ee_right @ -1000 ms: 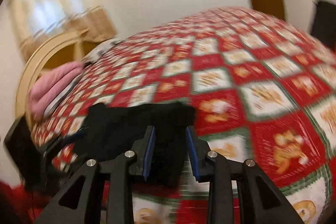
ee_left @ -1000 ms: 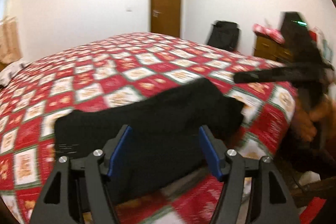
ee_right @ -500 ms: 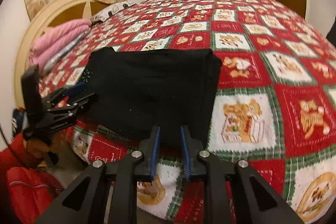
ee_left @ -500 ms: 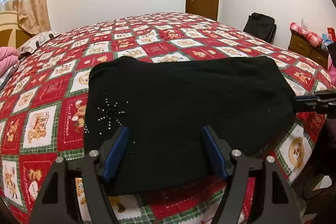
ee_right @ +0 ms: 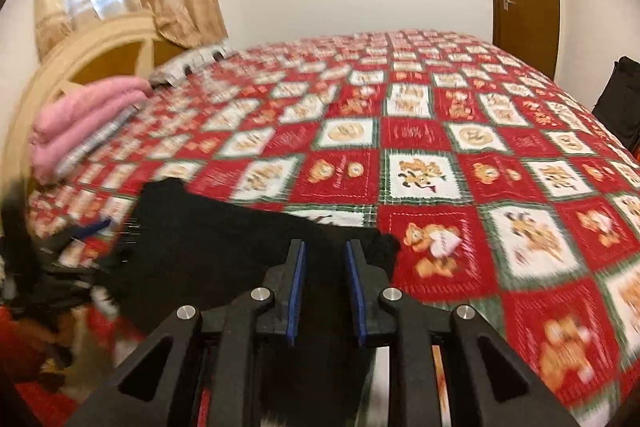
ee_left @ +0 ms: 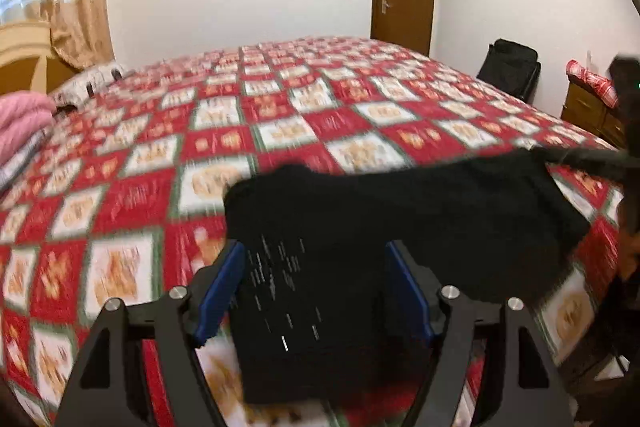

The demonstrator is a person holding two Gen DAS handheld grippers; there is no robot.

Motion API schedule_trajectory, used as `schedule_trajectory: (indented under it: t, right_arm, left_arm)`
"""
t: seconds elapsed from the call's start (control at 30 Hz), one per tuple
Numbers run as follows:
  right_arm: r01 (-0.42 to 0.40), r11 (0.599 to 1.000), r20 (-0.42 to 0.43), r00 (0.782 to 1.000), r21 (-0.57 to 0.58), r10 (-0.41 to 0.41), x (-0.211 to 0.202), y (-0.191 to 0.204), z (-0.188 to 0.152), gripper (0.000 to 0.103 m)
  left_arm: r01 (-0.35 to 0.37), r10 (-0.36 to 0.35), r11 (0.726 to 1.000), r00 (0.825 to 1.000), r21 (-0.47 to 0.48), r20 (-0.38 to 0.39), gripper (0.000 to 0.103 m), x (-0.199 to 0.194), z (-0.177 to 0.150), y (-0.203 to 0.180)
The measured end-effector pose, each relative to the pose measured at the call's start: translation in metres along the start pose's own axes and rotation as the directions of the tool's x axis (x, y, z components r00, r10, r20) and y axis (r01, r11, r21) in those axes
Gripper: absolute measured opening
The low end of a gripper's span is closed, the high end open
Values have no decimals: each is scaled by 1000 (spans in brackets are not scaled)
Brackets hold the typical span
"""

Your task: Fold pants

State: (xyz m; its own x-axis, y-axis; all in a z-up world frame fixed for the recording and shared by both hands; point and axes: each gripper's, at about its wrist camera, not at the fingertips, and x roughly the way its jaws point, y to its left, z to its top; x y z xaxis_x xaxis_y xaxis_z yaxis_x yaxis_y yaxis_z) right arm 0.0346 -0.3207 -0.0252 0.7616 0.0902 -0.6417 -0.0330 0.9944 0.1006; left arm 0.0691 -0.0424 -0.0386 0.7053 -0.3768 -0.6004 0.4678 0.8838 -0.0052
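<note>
Along the near edge of the bed (ee_right: 440,131), the black pants (ee_left: 400,227) lie folded with their long axis running from one tool to the other. The left tool (ee_left: 316,291) straddles one end, jaws wide, pads apparently clear of the cloth. The right tool (ee_right: 324,287) sits over the other end with jaws narrow, having just been closing; black fabric lies between them, though a grip cannot be told.

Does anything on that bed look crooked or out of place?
Only the black pants: they lie bunched at the near edge of the bed, with one corner jutting out unevenly, not squared. The stacked pink blankets look tidy.
</note>
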Motion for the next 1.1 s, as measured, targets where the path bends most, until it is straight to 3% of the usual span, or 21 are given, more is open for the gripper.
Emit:
schedule_trajectory:
  t: [0.1, 0.33, 0.4, 0.47, 0.53, 0.57, 0.67, 0.77, 0.83, 0.9, 1.1]
  right_arm:
    - [52, 998, -88, 995, 23, -49, 41, -6, 0, 22]
    - [30, 998, -55, 998, 53, -27, 39, -12, 2, 22]
    - [39, 996, -20, 999, 81, -38, 25, -8, 4, 22]
    - [1, 999, 59, 998, 35, -3, 6, 11, 6, 22]
    - [-47, 998, 84, 995, -32, 50, -1, 35, 9, 22]
    - [-87, 994, 70, 993, -66, 92, 1, 49, 12, 22]
    - [-194, 976, 17, 980, -100, 197, 17, 80, 22, 22]
    - [-322, 944, -31, 947, -73, 320, 39, 103, 39, 22]
    - [-395, 916, -77, 918, -72, 390, 55, 121, 50, 22]
    - [-432, 897, -117, 900, -98, 420, 67, 143, 54, 22]
    - [-408, 890, -291, 893, -202, 343, 127, 201, 52, 22]
  left_arm:
    - [-42, 41, 999, 999, -32, -24, 75, 24, 19, 10]
    - [-60, 31, 980, 988, -190, -153, 75, 72, 43, 53]
    - [-70, 43, 972, 992, -224, -122, 76, 62, 47, 69]
    - [-87, 65, 960, 994, -267, -90, 76, 47, 46, 94]
    - [-123, 90, 949, 988, -290, -122, 76, 43, 40, 111]
    - [-126, 87, 943, 987, -308, -137, 76, 40, 34, 117]
    - [-45, -10, 931, 989, -363, -147, 76, 33, 12, 116]
    - [-14, -65, 922, 979, -387, -191, 75, 34, -18, 98]
    - [-47, -7, 943, 987, -330, -160, 75, 25, -29, 80]
    - [-44, -6, 953, 987, -300, -163, 75, 22, -33, 69]
    - [22, -64, 955, 989, -297, -133, 75, 17, -41, 55]
